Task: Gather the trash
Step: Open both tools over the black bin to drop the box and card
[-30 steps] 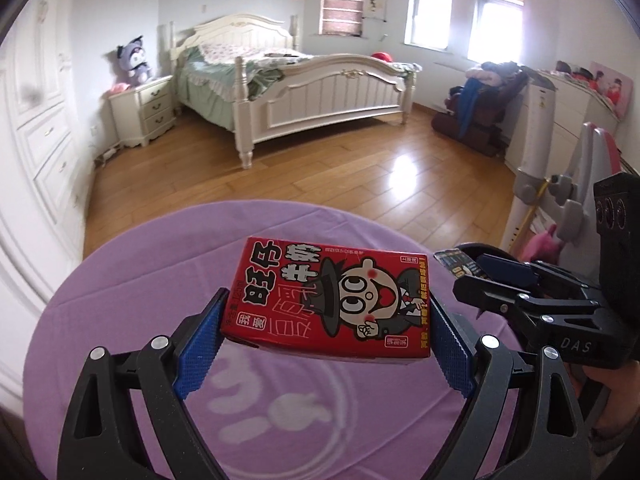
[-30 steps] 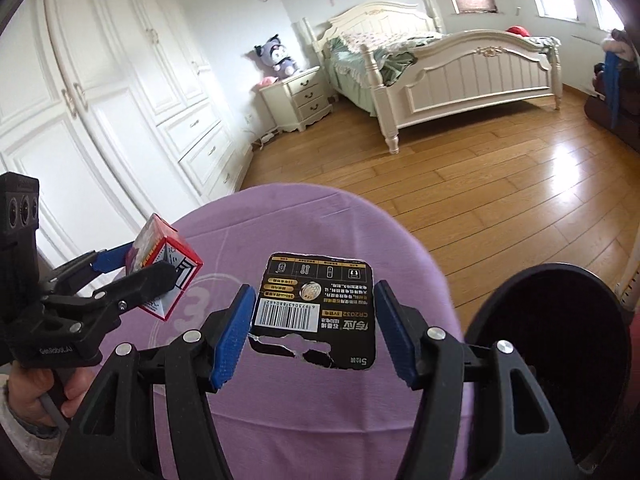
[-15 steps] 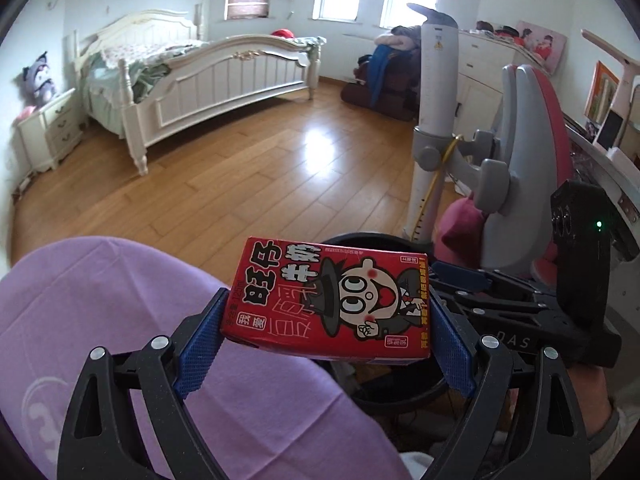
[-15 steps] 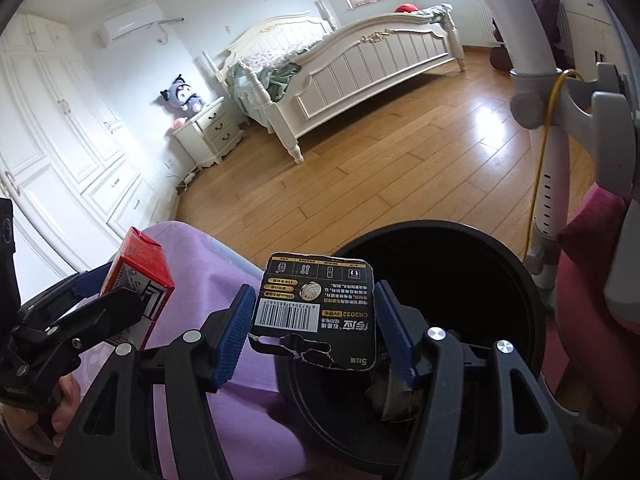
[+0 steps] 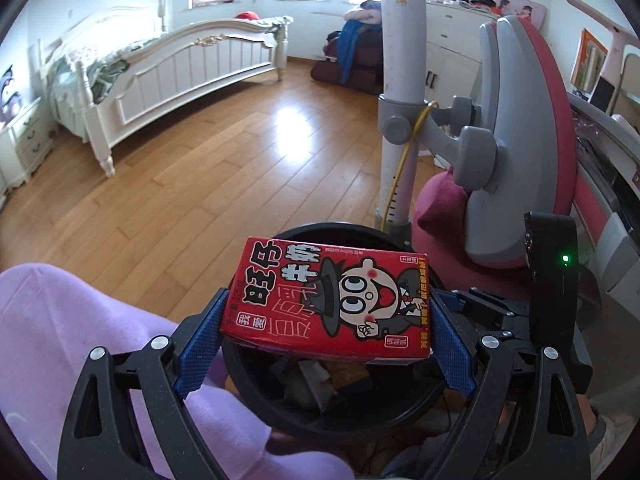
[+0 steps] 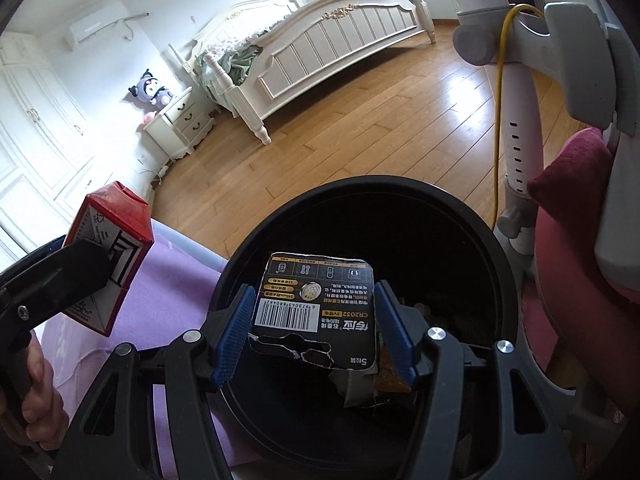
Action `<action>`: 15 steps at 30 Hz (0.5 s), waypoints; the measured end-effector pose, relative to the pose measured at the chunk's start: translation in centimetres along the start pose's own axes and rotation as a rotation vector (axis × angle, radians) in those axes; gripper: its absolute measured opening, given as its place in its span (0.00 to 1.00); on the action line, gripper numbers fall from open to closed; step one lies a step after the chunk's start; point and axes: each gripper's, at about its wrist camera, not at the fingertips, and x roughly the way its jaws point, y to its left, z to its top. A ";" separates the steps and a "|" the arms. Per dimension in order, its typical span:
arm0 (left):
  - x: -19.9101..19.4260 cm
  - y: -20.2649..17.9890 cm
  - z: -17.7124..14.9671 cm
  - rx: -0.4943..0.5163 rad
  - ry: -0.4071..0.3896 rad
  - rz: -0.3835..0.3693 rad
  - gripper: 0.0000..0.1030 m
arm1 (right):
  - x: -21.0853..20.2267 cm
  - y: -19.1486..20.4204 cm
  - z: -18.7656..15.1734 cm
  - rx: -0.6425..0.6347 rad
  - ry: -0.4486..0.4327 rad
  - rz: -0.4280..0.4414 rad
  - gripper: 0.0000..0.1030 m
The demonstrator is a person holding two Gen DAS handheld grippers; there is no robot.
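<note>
Fingers [image 5: 448,344] clamp milk carton [image 5: 326,304], seemingly above bin [image 5: 248,376]

A honey-coloured wooden plank floor [image 5: 192,168] ran the length of the bedroom, catching a bright patch of window glare near its middle. Directly on it stood a white bed [image 5: 168,68], a white nightstand [image 6: 180,124] by the wall, a round black trash bin [image 6: 360,248] with scraps lying in its bottom, and the white post of a stand [image 5: 396,128] just behind the bin. A table draped in a lilac cloth [image 5: 60,340] sat right beside the bin, the cloth's edge meeting the rim. A dark red cushion [image 5: 444,204] rested on a pink chair seat near the post.
</note>
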 end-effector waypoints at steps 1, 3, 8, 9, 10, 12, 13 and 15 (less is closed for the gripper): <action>0.2 -0.2 0.0 0.004 0.002 -0.002 0.87 | -0.1 0.1 -0.2 0.002 0.001 -0.004 0.58; 0.5 -0.5 0.0 0.009 0.004 -0.006 0.87 | -0.1 -0.2 -0.3 0.007 0.004 -0.009 0.58; 0.9 -1.0 0.1 0.017 0.003 -0.010 0.87 | 0.2 -1.0 -0.6 0.013 0.015 -0.035 0.59; 1.0 -1.1 0.2 0.022 0.002 -0.011 0.87 | 0.2 -1.2 -0.6 0.015 0.016 -0.043 0.60; 1.0 -1.2 0.2 0.028 0.001 -0.012 0.87 | 0.2 -1.3 -0.7 0.021 0.018 -0.053 0.60; 1.0 -1.5 0.4 0.039 -0.003 -0.021 0.87 | 0.2 -1.8 -0.7 0.040 0.028 -0.066 0.60; 0.9 -1.5 0.4 0.041 -0.006 -0.029 0.88 | 0.3 -2.0 -0.7 0.048 0.038 -0.075 0.60; 0.8 -1.4 0.4 0.037 -0.004 -0.041 0.88 | 0.3 -2.1 -0.9 0.053 0.050 -0.097 0.63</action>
